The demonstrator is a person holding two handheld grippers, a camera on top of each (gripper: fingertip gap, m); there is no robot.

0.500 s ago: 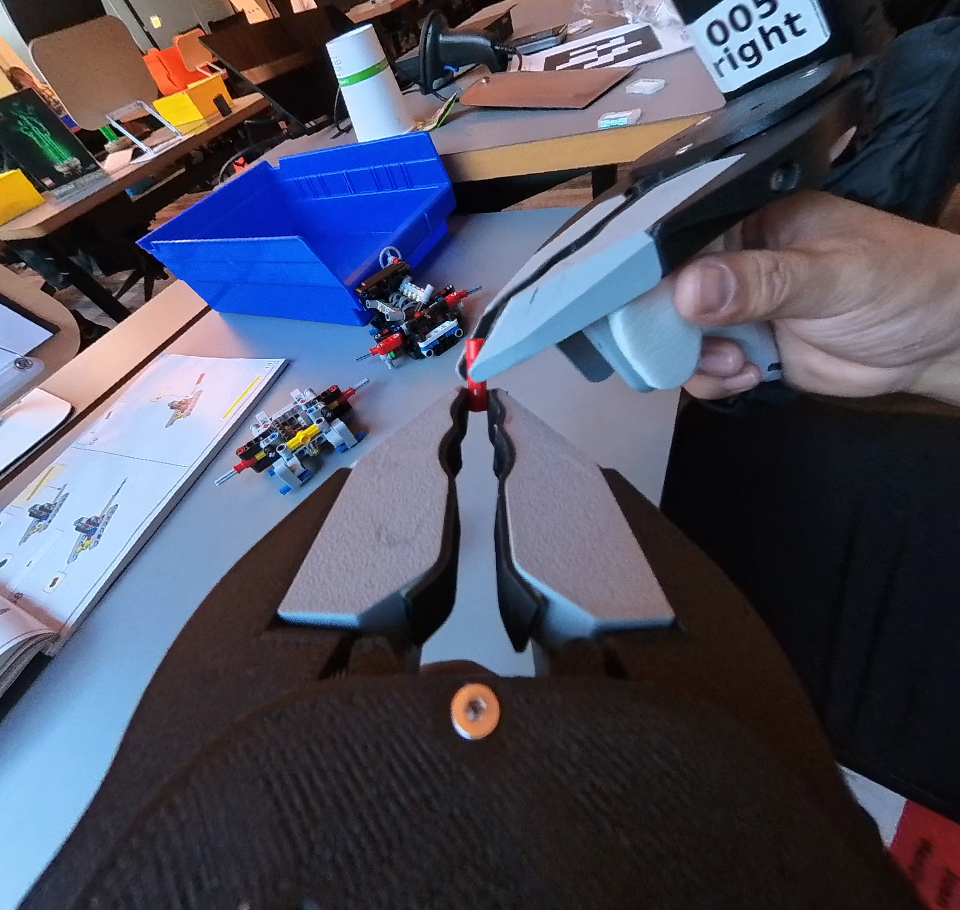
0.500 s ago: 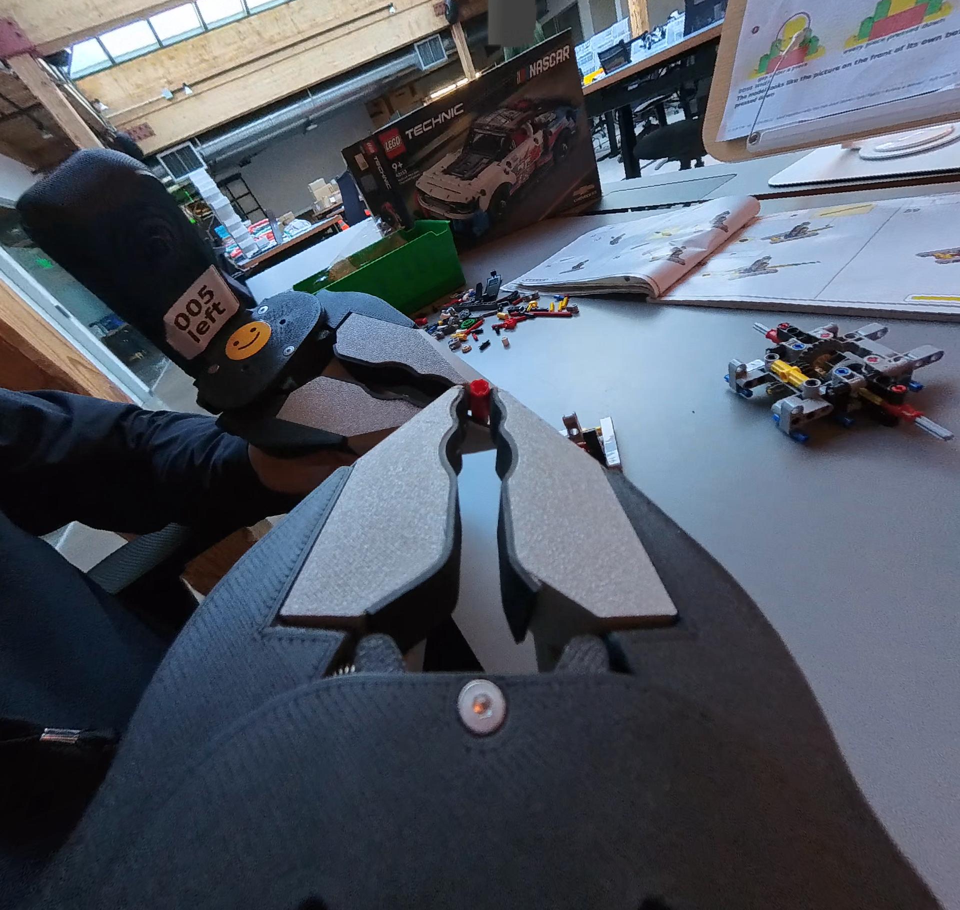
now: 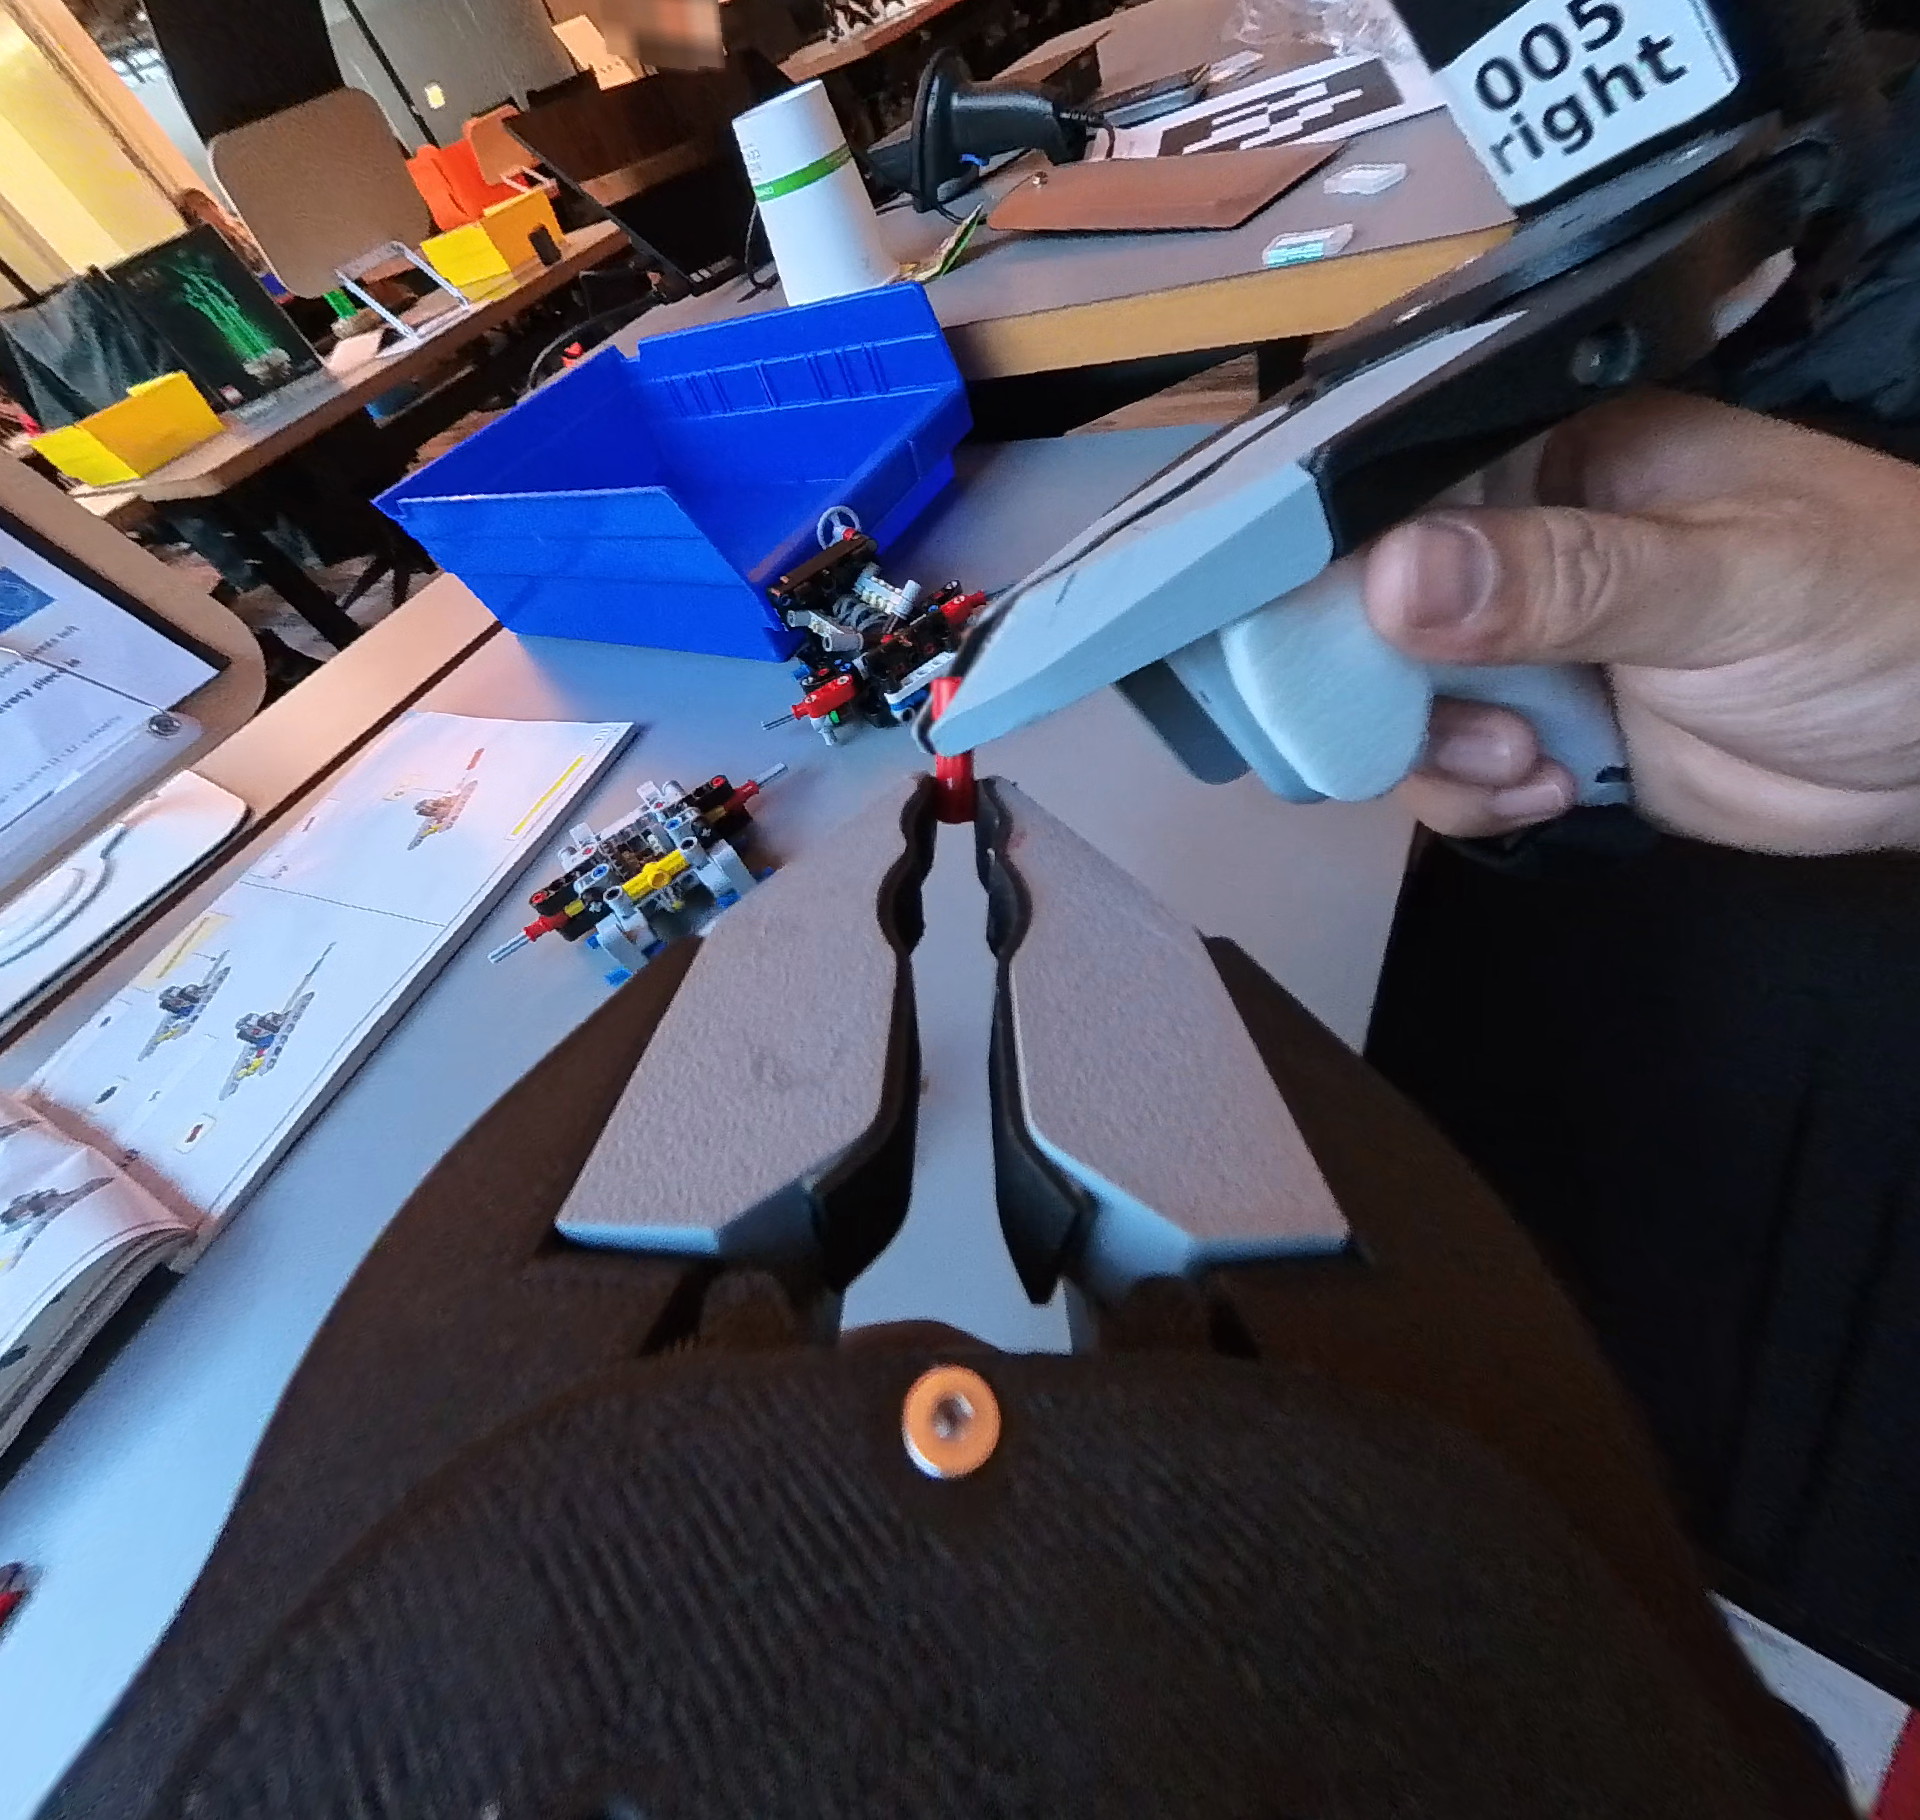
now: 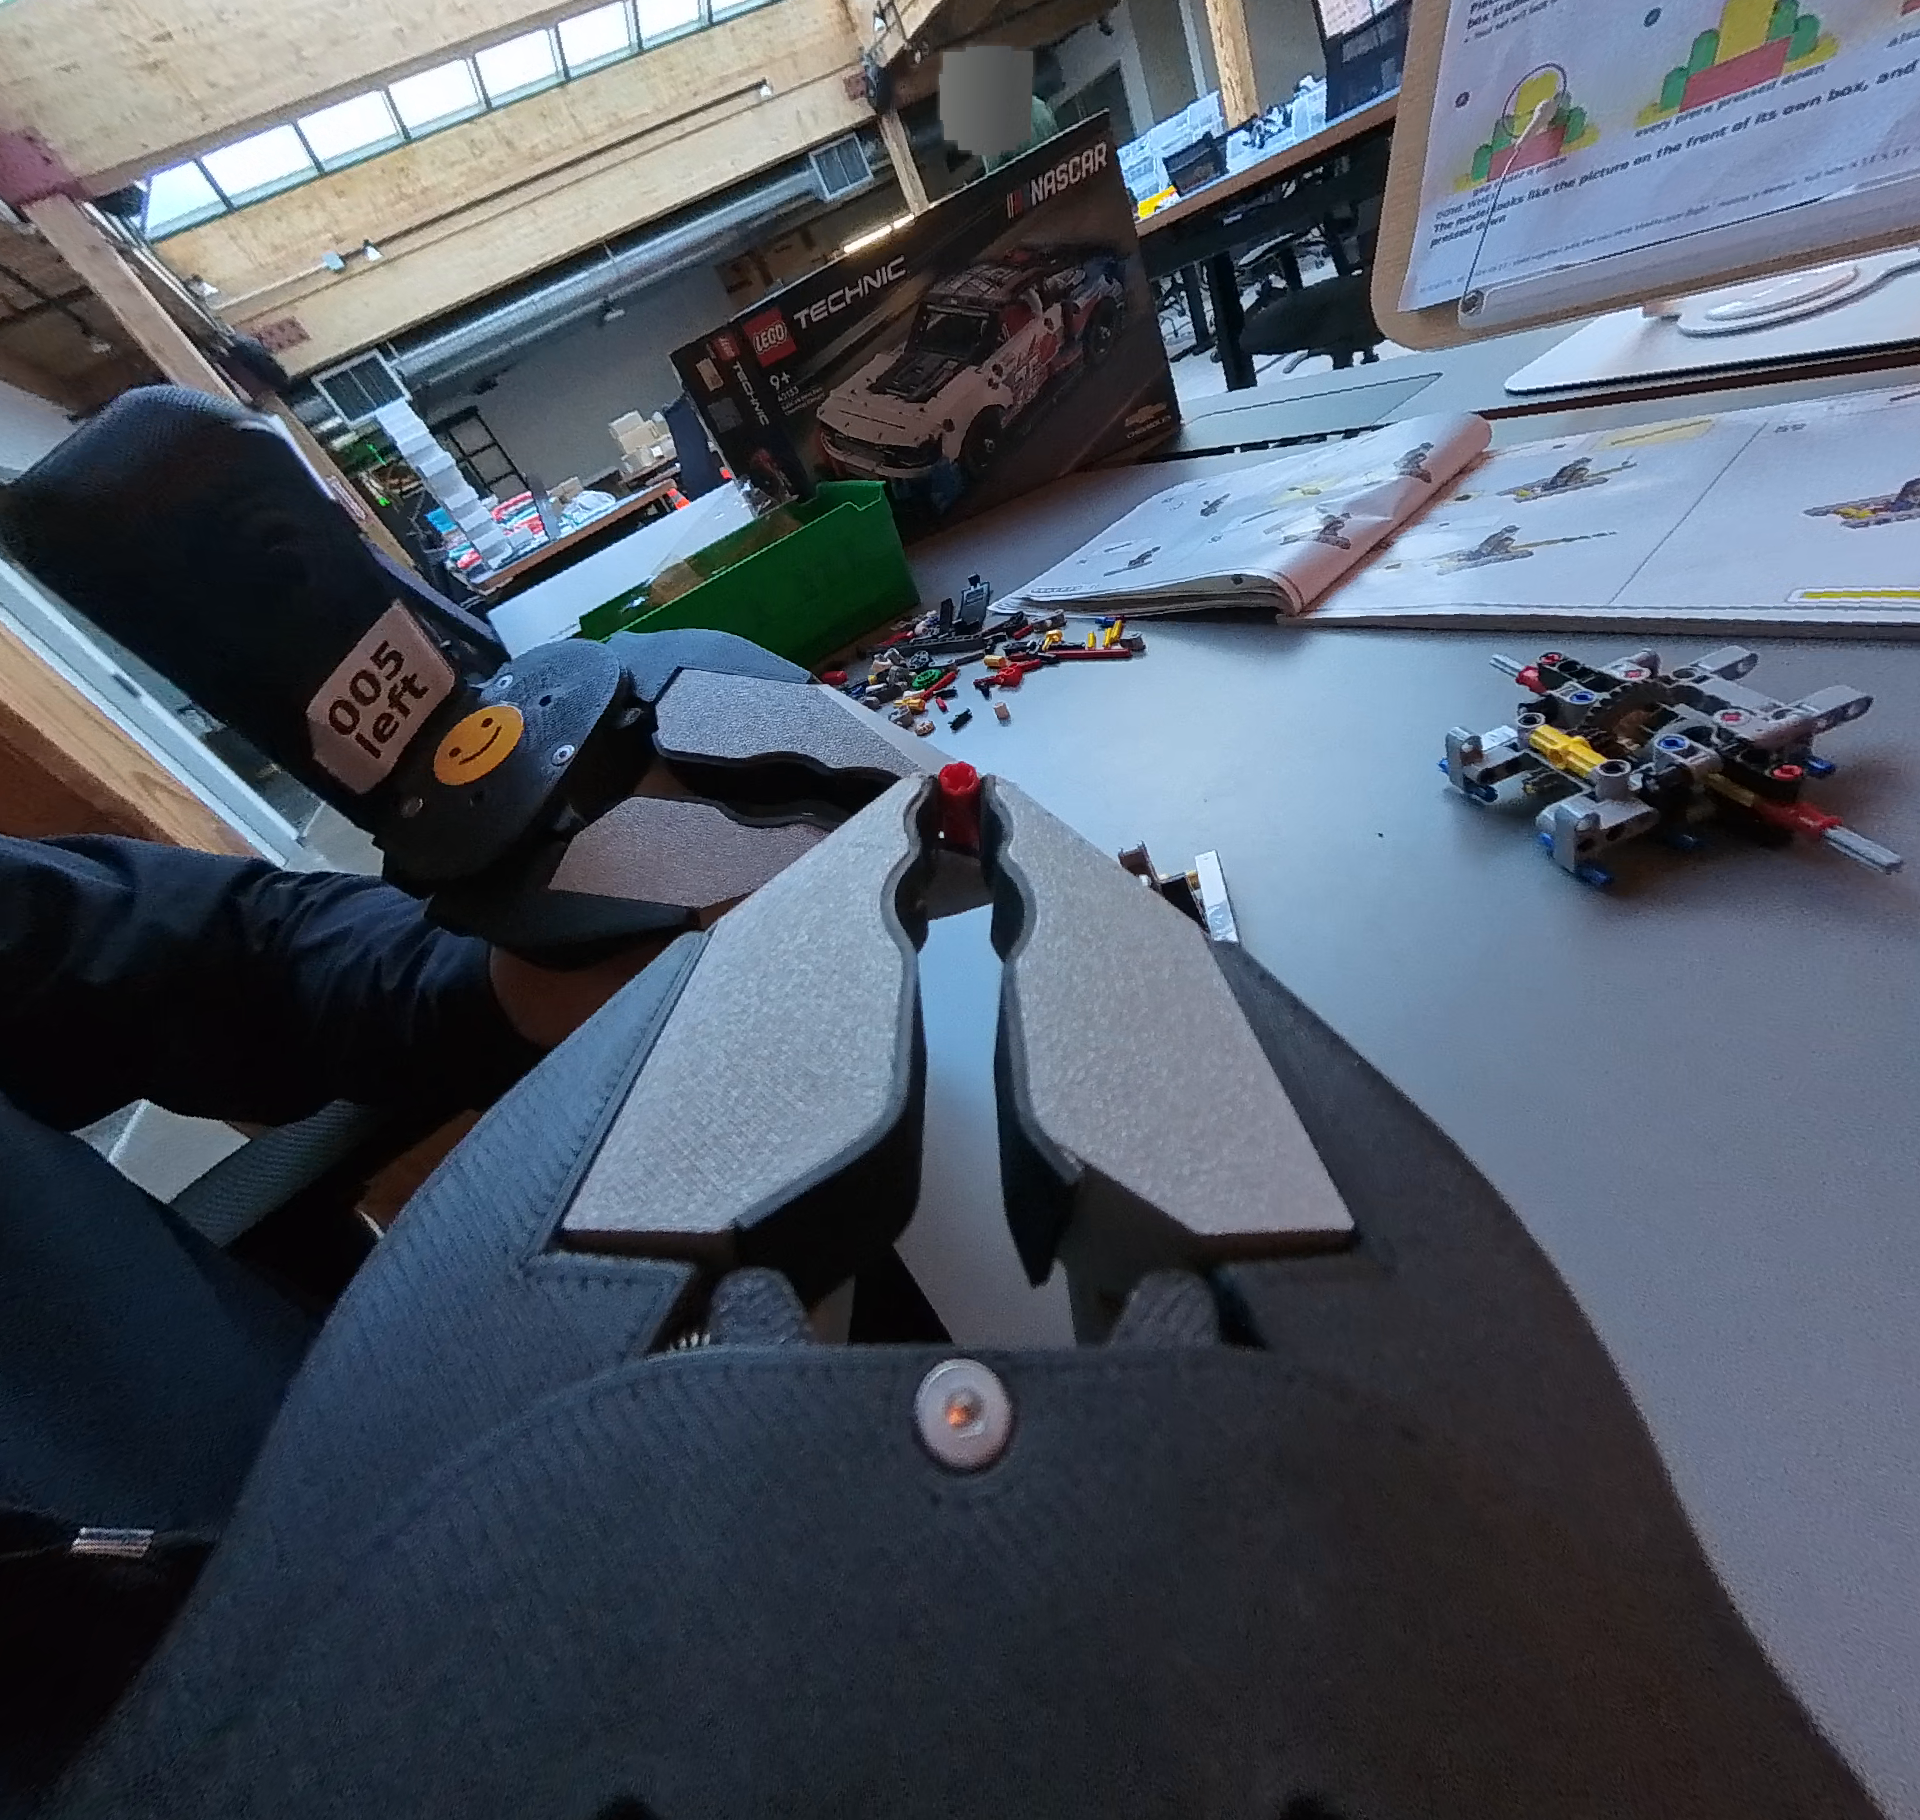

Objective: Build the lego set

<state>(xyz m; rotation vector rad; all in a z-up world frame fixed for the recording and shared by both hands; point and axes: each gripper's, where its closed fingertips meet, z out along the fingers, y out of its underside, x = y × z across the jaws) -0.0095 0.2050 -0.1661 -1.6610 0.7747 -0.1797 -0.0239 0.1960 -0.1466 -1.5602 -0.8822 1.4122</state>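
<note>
My left gripper [image 3: 954, 802] is shut on a small red pin piece [image 3: 952, 794], pinched at the very fingertips above the grey table [image 3: 1195, 835]. My right gripper [image 3: 938, 721] comes in from the right in a person's hand, and its tips close on the same red piece from above. In the right wrist view, my right gripper [image 4: 958, 802] is shut on the red piece [image 4: 958, 806], whose end sticks out past the tips. The left gripper's fingers [image 4: 769, 721] meet it from the left.
A blue bin [image 3: 707, 461] and two partly built brick assemblies [image 3: 644, 877] [image 3: 873, 648] lie ahead in the left wrist view. An open instruction booklet [image 3: 312, 918] lies at the left. The right wrist view shows a green bin [image 4: 790, 565], scattered loose pieces [image 4: 987, 658] and a set box [image 4: 935, 336]. My two grippers' fingertips are within a few centimetres of each other.
Both grippers stay shut on the red piece, tip to tip. The pair has shifted and tilted only slightly over the table.
</note>
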